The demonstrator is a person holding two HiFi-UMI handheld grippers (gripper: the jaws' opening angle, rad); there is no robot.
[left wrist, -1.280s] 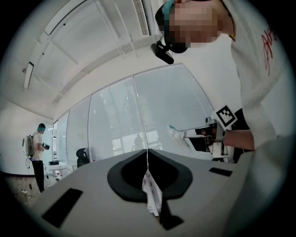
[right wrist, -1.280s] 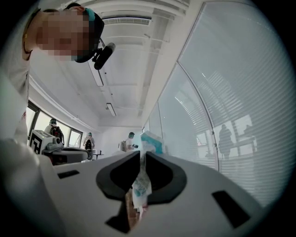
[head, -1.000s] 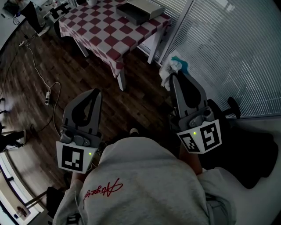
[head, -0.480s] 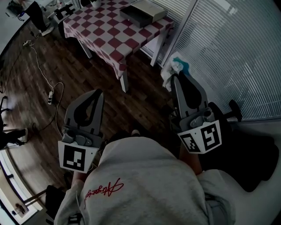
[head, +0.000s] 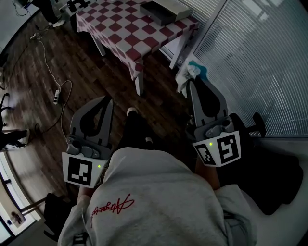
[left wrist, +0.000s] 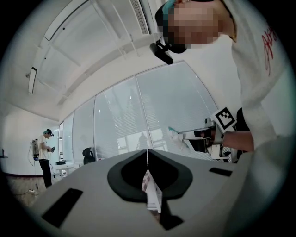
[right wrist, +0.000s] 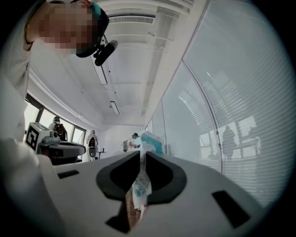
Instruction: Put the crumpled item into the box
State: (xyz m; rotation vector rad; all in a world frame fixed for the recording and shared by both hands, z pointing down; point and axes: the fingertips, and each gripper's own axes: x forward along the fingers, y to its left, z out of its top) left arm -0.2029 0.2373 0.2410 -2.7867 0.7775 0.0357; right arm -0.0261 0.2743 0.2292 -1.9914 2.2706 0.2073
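White-teal crumpled item (head: pixel 188 74) clamped in right hand-held gripper (head: pixel 192 83) | left hand-held gripper (head: pixel 108 100) closed | box (head: pixel 163 10) on table (head: pixel 120 30)

Red-and-white checked tablecloth (head: pixel 125 29), grey box (head: pixel 161 13), white-and-teal crumpled item (head: pixel 186 78) (dark wood floor (head: pixel 91 72))

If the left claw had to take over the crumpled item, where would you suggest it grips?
Probably the free white-and-teal end of the crumpled item, which sticks out beyond the tips of the right claw, approached from its left. The right claw is shut on the rest, so only that tuft is exposed; the left claw, itself shut, must open first.
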